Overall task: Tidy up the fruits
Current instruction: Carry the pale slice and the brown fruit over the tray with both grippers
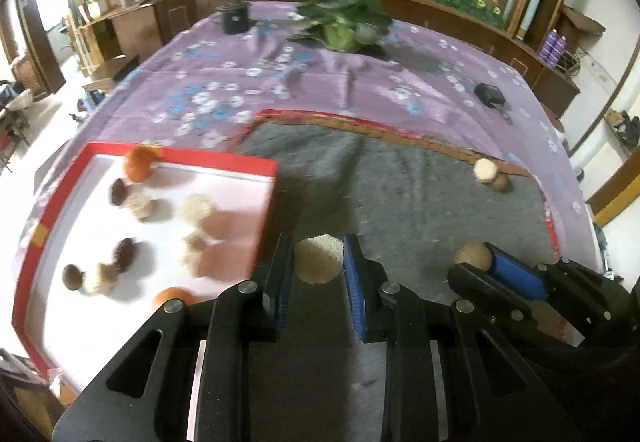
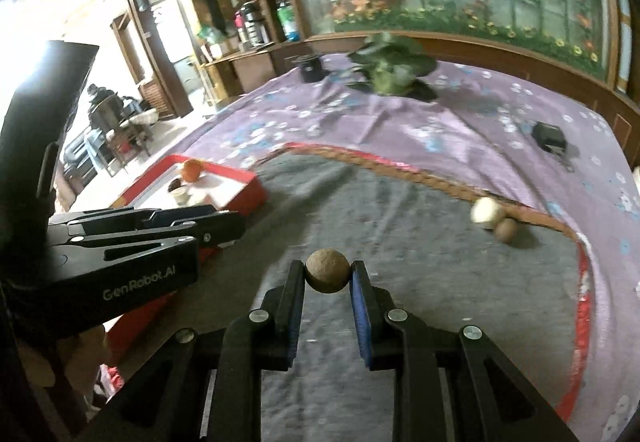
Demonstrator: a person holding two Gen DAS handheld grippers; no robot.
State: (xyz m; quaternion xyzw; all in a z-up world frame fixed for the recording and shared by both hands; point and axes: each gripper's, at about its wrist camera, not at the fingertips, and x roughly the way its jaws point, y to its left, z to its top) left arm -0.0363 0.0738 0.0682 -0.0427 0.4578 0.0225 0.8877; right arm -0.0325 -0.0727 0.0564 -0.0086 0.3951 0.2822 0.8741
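where the grey mat [image 1: 400,194] lies, floral purple bedspread [image 1: 320,82]

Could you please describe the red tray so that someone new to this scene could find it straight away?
Start from the purple flowered tablecloth and find the grey mat lying on it. The red tray sits just off the mat's left edge. It alone has raised red walls and a white floor, which holds oranges and small brown and pale round fruits.
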